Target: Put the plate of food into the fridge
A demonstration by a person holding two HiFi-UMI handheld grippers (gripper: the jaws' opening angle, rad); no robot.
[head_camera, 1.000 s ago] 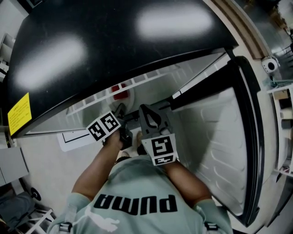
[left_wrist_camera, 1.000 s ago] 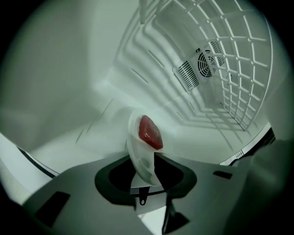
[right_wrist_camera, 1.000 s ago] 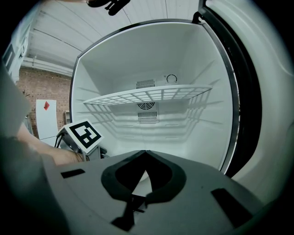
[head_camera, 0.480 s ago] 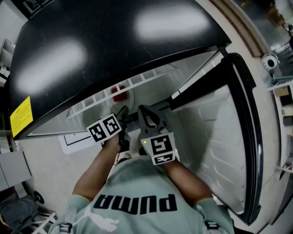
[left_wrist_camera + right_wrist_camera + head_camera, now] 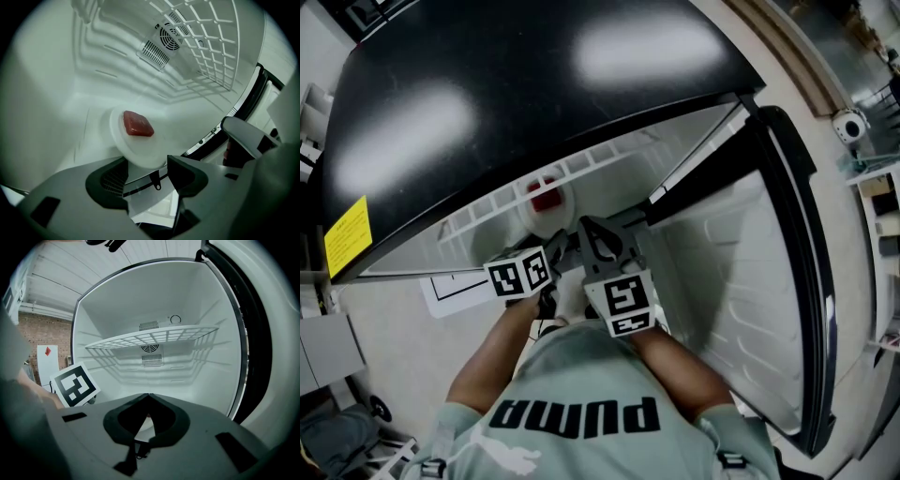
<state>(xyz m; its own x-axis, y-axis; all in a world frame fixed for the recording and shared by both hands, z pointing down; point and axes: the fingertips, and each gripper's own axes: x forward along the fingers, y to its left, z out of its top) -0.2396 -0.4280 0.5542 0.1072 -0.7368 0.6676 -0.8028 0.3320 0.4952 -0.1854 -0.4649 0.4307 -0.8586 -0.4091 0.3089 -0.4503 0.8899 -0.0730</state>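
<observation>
A white plate carrying a red chunk of food rests on the fridge's white floor. My left gripper is right at the plate's near rim. Its jaws have just been opening and now stand wide, with the rim between them but the pads off it. In the head view the plate and food show just past both marker cubes. My right gripper hangs beside the left one, inside the fridge mouth. Its tips meet and hold nothing.
A wire shelf spans the fridge above the plate, with a fan vent on the back wall. The fridge door stands open at the right. The black fridge top fills the upper head view.
The left gripper's marker cube has rolled and shifted slightly, and more of the white plate shows beyond it. The right gripper has stayed put.
</observation>
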